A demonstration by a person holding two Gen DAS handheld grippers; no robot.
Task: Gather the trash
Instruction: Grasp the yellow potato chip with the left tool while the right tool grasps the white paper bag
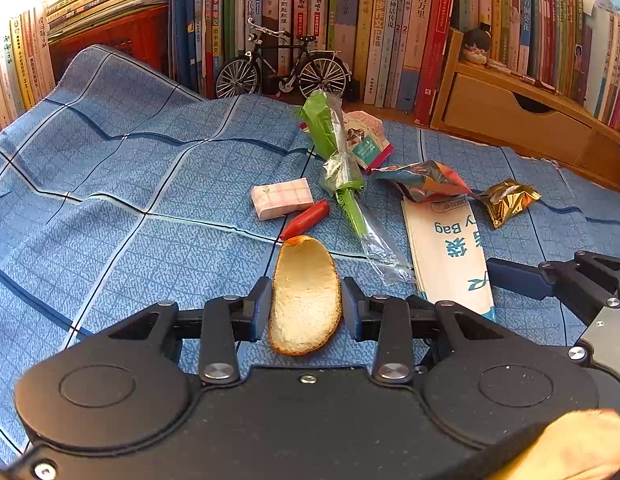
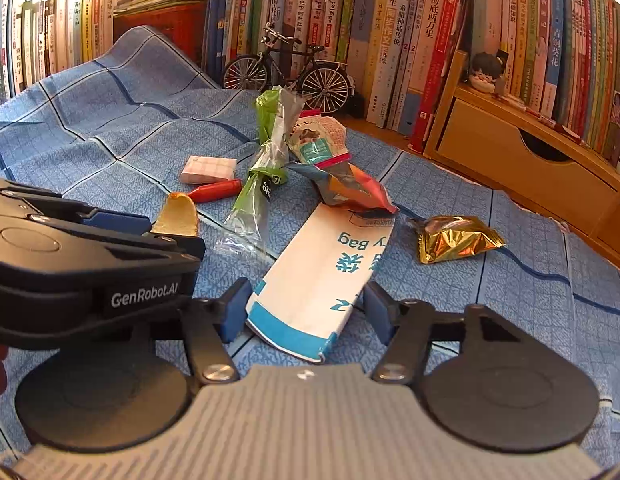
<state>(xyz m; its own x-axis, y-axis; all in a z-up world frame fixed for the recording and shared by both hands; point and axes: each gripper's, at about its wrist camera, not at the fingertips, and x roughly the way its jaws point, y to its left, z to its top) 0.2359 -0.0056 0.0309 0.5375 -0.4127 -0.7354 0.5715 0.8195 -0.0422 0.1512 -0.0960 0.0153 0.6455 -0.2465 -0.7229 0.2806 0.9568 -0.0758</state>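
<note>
The left tool (image 1: 306, 306) pinches an orange peel (image 1: 305, 300) above the blue checked cloth (image 1: 110, 184). The right tool (image 2: 306, 310) straddles a white paper bag's (image 2: 322, 276) near end, grip unclear; gold wrapper (image 2: 456, 240) at two o'clock.

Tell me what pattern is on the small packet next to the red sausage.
The small packet has a pink and white check pattern. It shows best in the left wrist view.

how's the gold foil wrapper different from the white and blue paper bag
The crumpled gold foil wrapper is shiny and puffed up; the white and blue paper bag is matte and flat. The wrapper is smaller and lies free; the bag's near end sits between the right gripper's fingers. Both rest on the blue checked cloth.
</note>
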